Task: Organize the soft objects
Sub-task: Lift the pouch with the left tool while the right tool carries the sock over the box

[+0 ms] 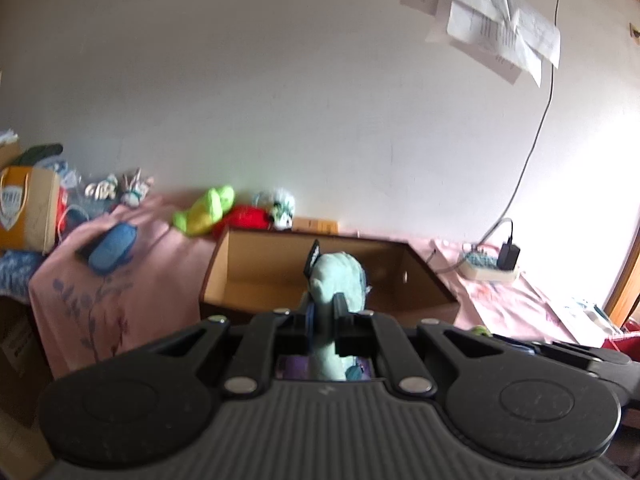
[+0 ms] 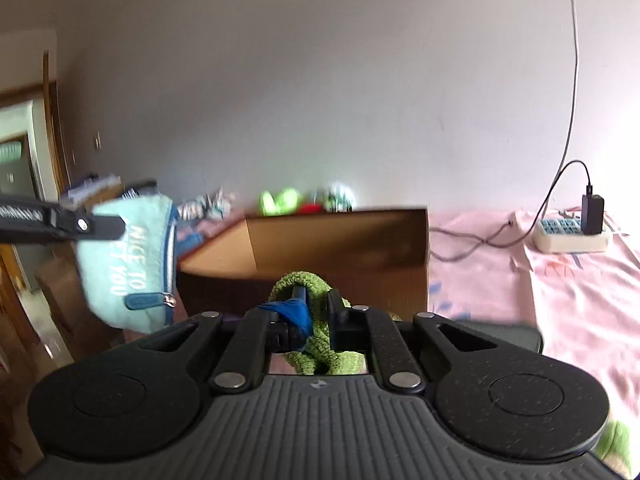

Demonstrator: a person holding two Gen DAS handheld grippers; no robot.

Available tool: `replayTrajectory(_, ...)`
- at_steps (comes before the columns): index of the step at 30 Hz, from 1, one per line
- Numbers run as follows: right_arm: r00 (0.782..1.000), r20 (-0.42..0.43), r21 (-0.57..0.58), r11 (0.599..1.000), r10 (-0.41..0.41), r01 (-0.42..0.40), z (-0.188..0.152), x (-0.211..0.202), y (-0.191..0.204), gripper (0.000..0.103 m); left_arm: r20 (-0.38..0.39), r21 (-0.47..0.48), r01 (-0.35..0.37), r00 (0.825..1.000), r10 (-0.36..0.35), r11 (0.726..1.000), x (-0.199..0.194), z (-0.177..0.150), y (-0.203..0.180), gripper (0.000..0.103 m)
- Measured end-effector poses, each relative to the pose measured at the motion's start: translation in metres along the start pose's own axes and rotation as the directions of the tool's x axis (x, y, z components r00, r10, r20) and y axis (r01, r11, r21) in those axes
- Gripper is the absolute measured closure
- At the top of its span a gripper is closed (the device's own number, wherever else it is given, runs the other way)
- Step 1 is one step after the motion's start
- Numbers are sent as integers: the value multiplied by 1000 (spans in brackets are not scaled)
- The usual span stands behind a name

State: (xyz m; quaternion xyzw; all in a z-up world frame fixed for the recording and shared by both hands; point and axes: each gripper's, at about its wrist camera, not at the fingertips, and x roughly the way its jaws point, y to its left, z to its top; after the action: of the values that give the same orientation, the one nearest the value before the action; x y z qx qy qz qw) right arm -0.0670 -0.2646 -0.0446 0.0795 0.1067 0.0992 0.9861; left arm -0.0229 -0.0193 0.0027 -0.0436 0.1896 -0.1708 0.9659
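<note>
My left gripper (image 1: 324, 300) is shut on a mint-green fabric pouch (image 1: 338, 280), held up in front of the open cardboard box (image 1: 248, 280). In the right wrist view the same pouch (image 2: 128, 264), with white lettering and a blue zip, hangs from the left gripper's fingers (image 2: 102, 227) at the left. My right gripper (image 2: 316, 308) is shut on a green knitted cloth (image 2: 320, 344) with a blue piece of fabric (image 2: 294, 312) bunched against its left finger. It sits just in front of the near wall of the box (image 2: 340, 240).
A pink cloth covers the bed or table (image 1: 120, 280). On it lie a blue pouch (image 1: 112, 248), a lime-green plush (image 1: 206, 210), a red soft item (image 1: 246, 218) and small white toys (image 1: 284, 208). A power strip with a charger (image 2: 572, 232) lies at right. A paper bag (image 1: 28, 208) stands at left.
</note>
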Motion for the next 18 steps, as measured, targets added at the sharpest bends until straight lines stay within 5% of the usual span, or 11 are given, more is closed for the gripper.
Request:
replayTrajectory(10,994,-33,245,966,100,-89,86,59,-32,103,36,36,-1,999,0,999,70,56,8,98)
replayTrajectory(18,989,-140,270,963,53,-14,104,139,-34,103,-52,38,-49,997,51,998,148,60,29,98)
